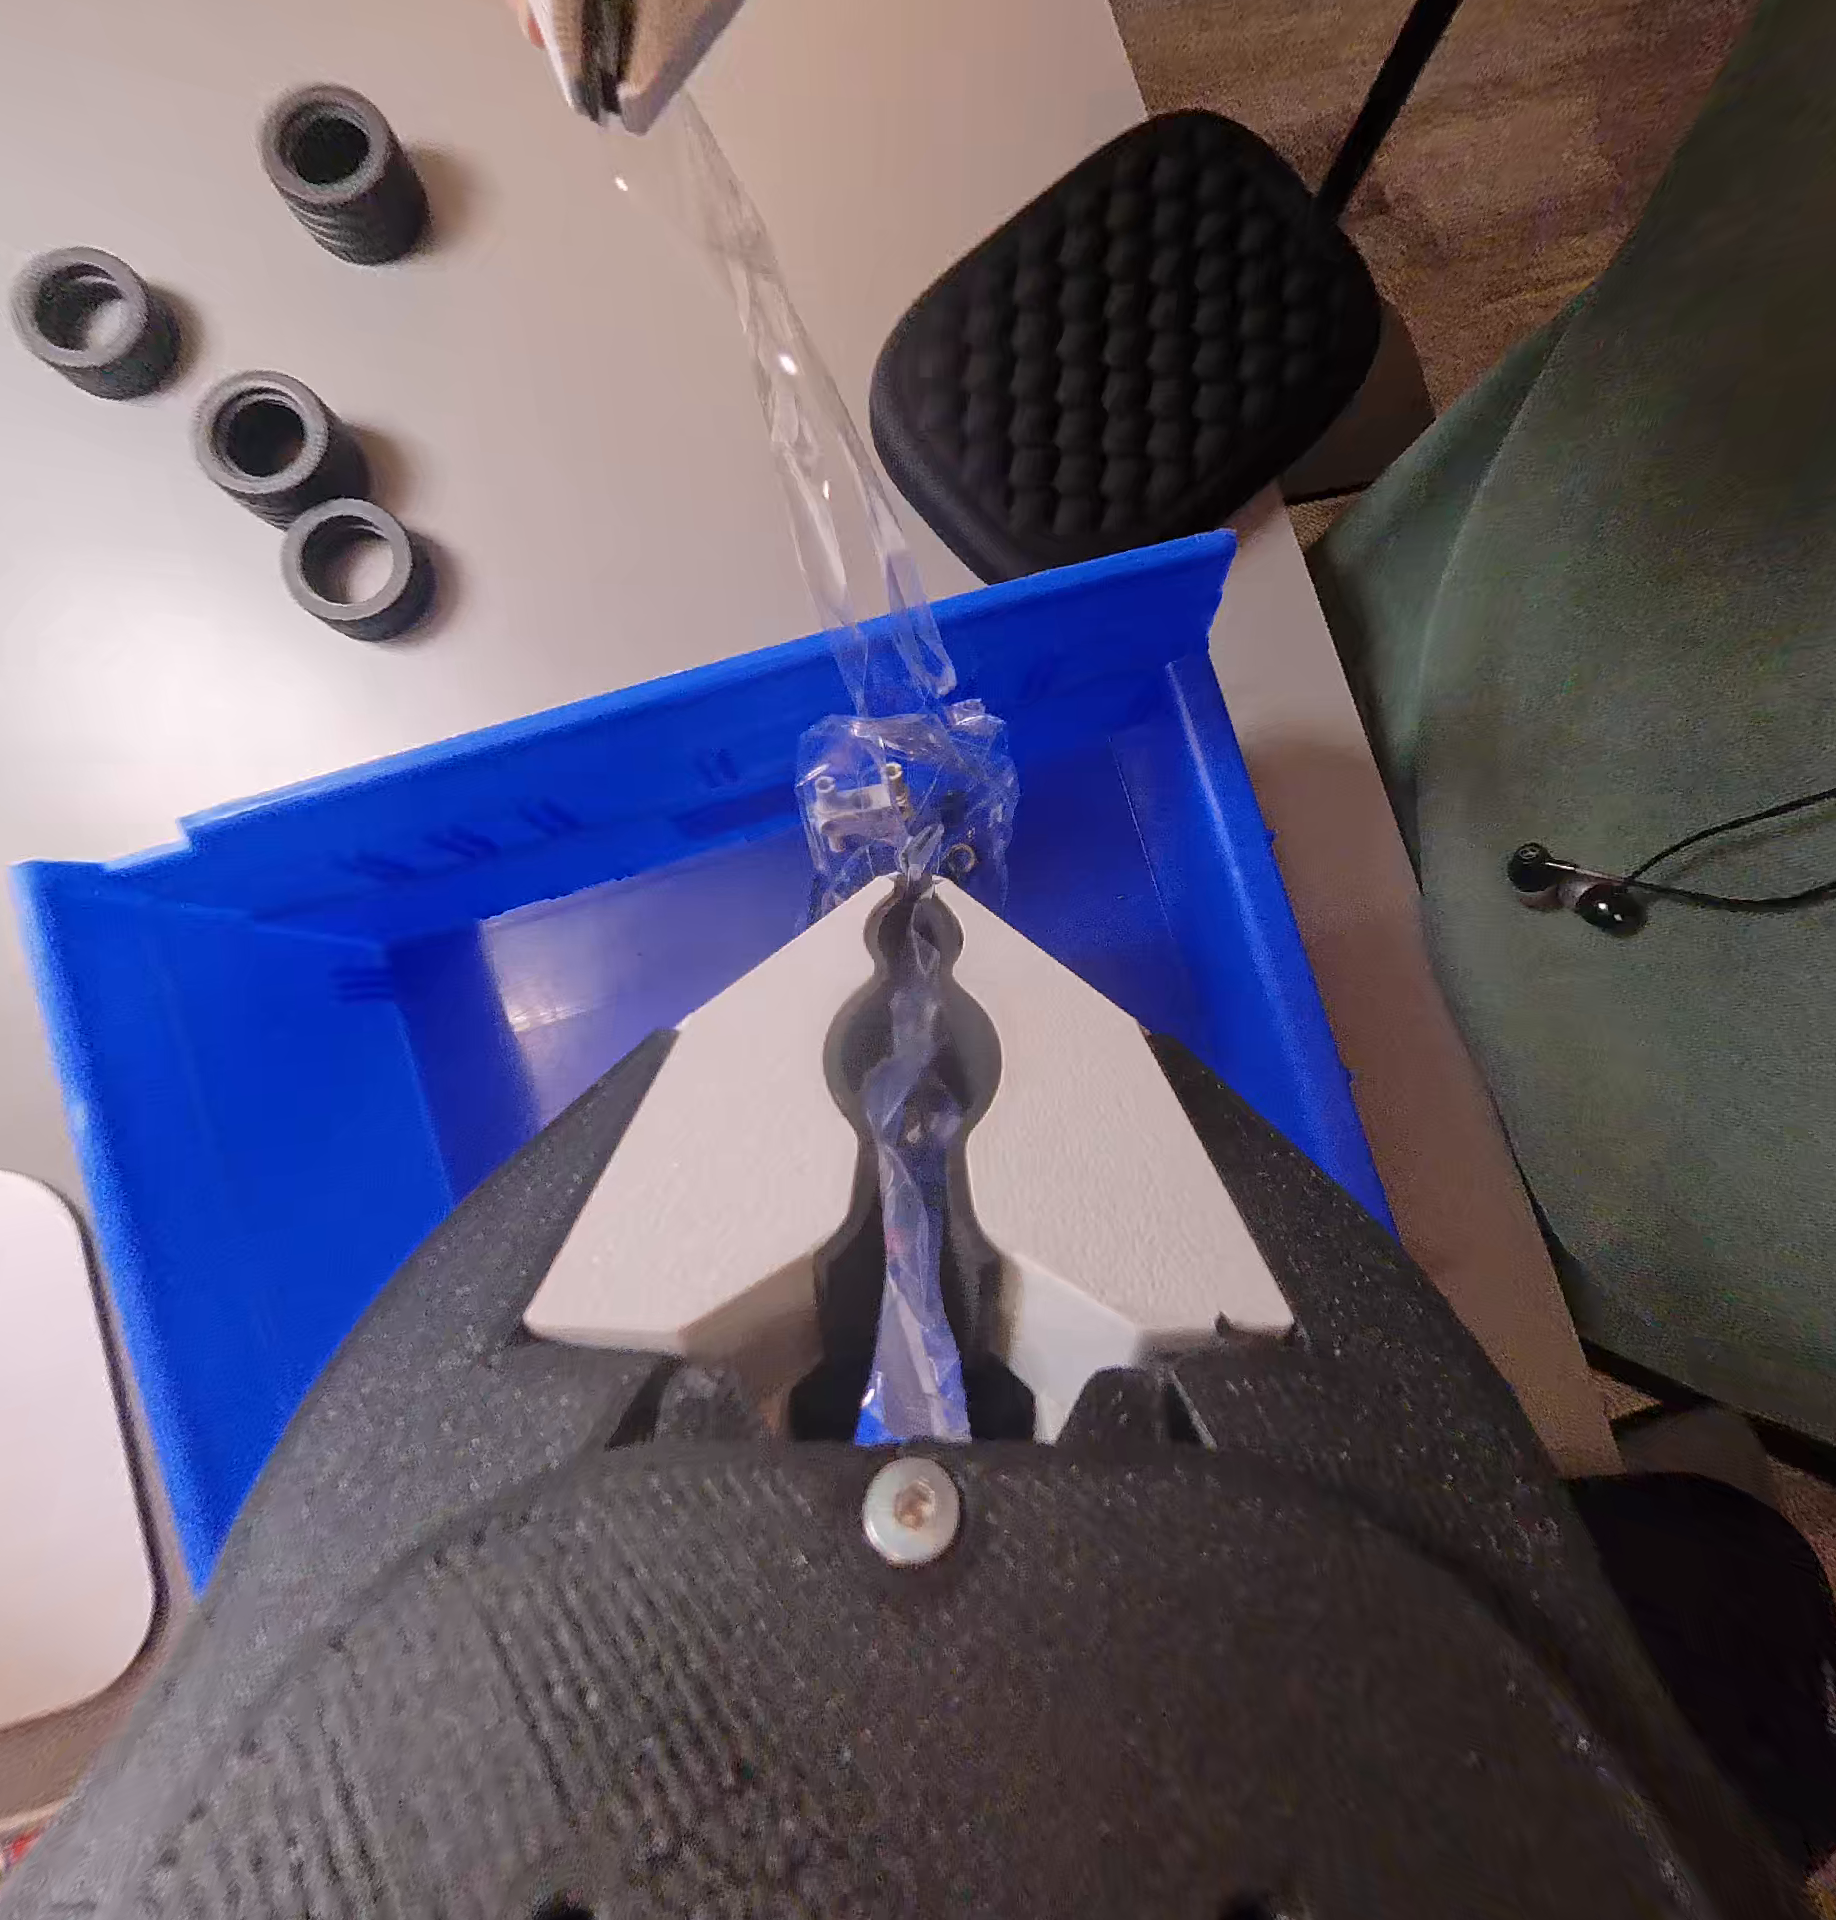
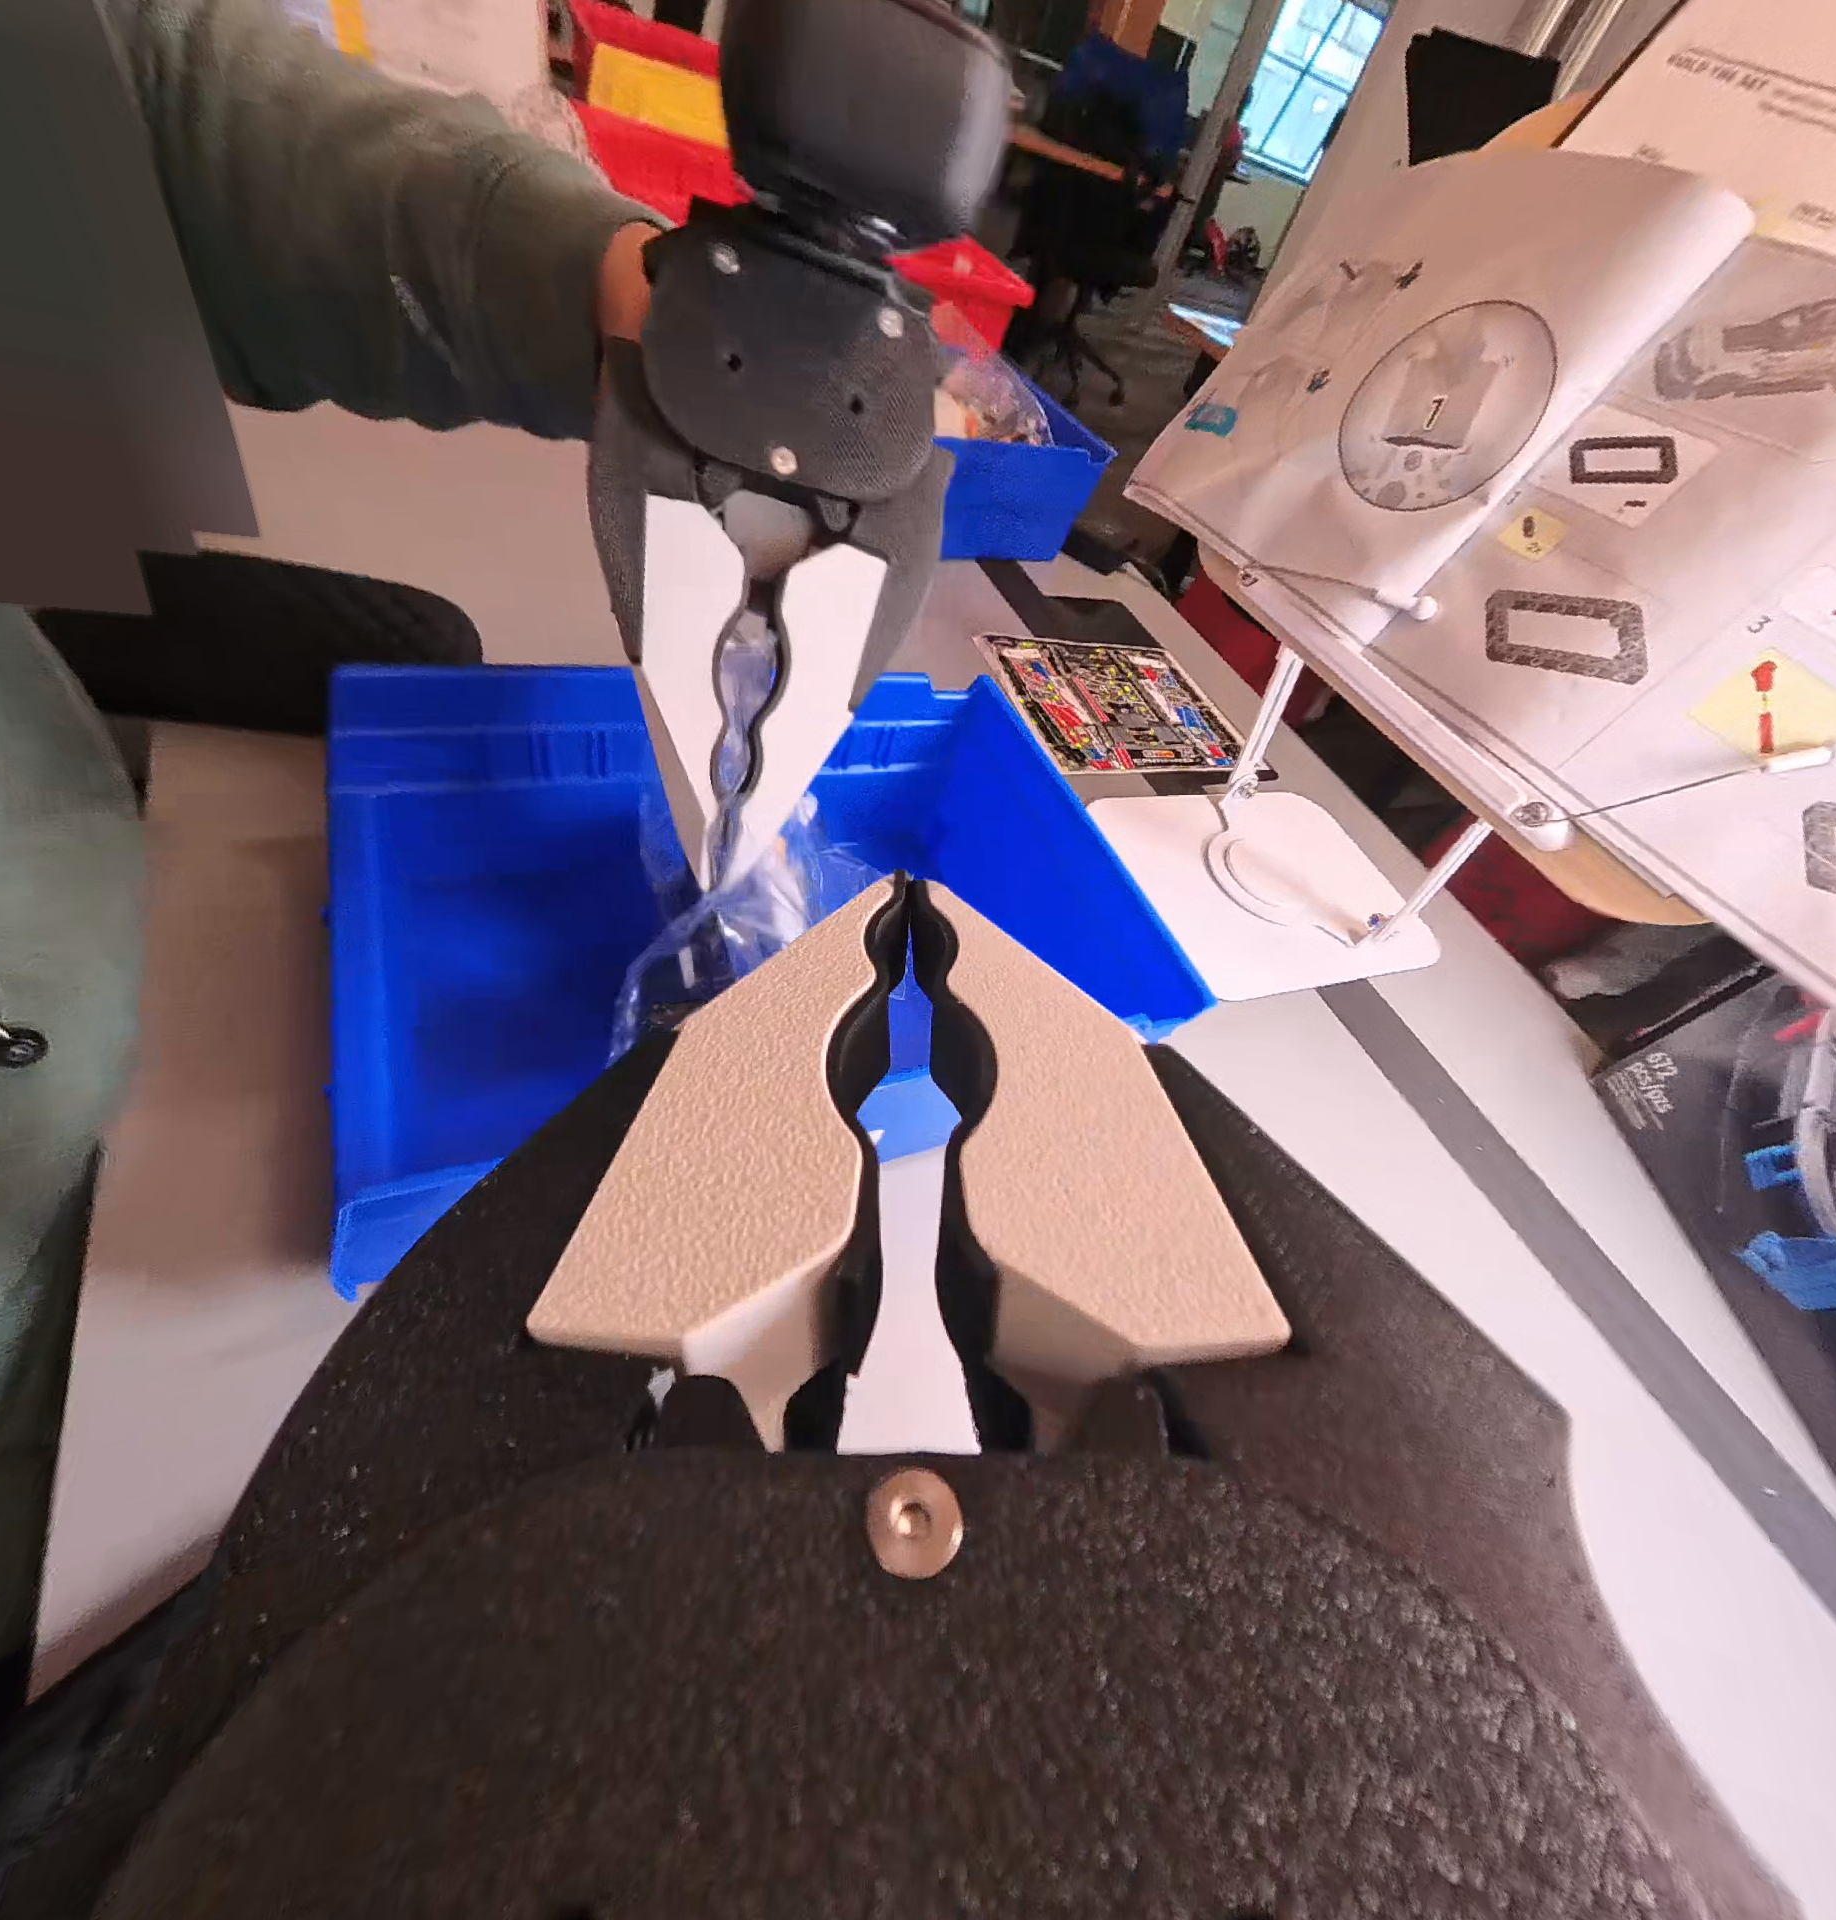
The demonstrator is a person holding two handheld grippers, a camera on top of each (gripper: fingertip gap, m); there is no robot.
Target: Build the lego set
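Note:
My left gripper (image 1: 914, 883) is shut on a clear plastic bag (image 1: 893, 790) that holds small grey and black Lego parts. It holds the bag above an open blue bin (image 1: 270, 935). A taut strip of the bag runs up to my right gripper (image 1: 607, 94) at the top edge. In the right wrist view my right gripper (image 2: 906, 883) is shut, with its tips at the bag (image 2: 706, 935). The left gripper (image 2: 722, 862) points down just beyond it, over the same blue bin (image 2: 457, 935).
Several black tyres (image 1: 342, 177) stand on the grey table. A black padded armrest (image 1: 1122, 343) is at the table edge. An instruction booklet (image 2: 1465, 468) sits on a white stand (image 2: 1288, 883), beside a sticker sheet (image 2: 1111, 707). A second blue bin (image 2: 1018, 478) stands behind. The gap from one gripper's tips to the other's is roughly 11 cm.

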